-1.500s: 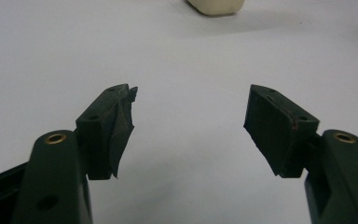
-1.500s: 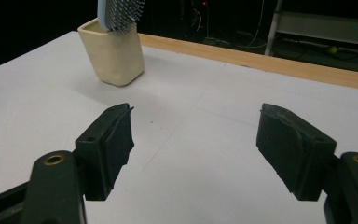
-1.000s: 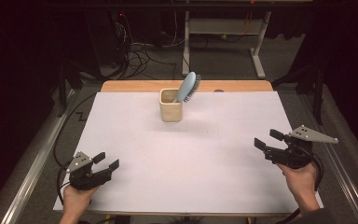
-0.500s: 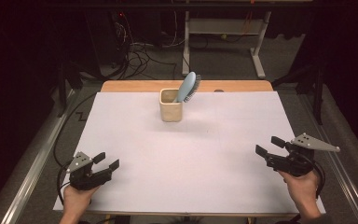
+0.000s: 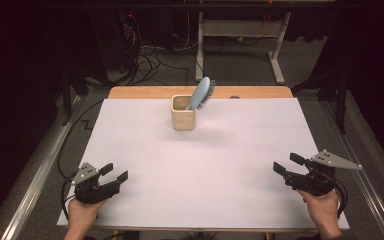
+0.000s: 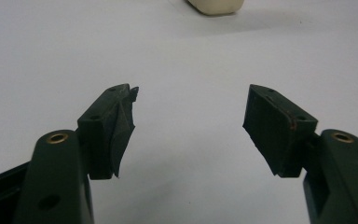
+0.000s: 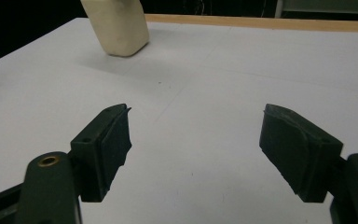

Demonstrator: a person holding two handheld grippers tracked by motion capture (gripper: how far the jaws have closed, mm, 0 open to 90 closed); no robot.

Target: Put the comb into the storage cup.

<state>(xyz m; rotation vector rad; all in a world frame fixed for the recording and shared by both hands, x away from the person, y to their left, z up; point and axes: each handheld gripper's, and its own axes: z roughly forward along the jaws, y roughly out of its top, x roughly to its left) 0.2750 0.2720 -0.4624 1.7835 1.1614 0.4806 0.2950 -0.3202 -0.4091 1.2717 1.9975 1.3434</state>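
On the white table cover (image 5: 240, 170) a cream cup (image 5: 183, 113) stands near the far edge, a little left of the middle, at about 12 o'clock from the person. A light blue hairbrush (image 5: 201, 93) stands inside the cup with its head up and leans toward 1 o'clock, above the rim.

The left gripper (image 5: 114, 175) rests at the near left corner of the cover, held in the left hand (image 5: 82, 214). Its jaws stand wide apart with only bare white surface between them, as the left gripper view shows. From this gripper the cup lies at about 1 o'clock, well apart; in the left gripper view only the bottom of the cup (image 6: 214, 5) comes in at the top edge.

The right gripper (image 5: 288, 164) is at the near right side, held in the right hand (image 5: 324, 207), and its jaws point toward the middle of the table. The jaws are also wide open and grip nothing. From it the cup lies at about 10 o'clock, well apart. In the right gripper view the cup (image 7: 116, 28) appears at the upper left; its top is cut off there, so from that view I cannot tell how the brush sits.

Neither gripper touches the cup or the brush.
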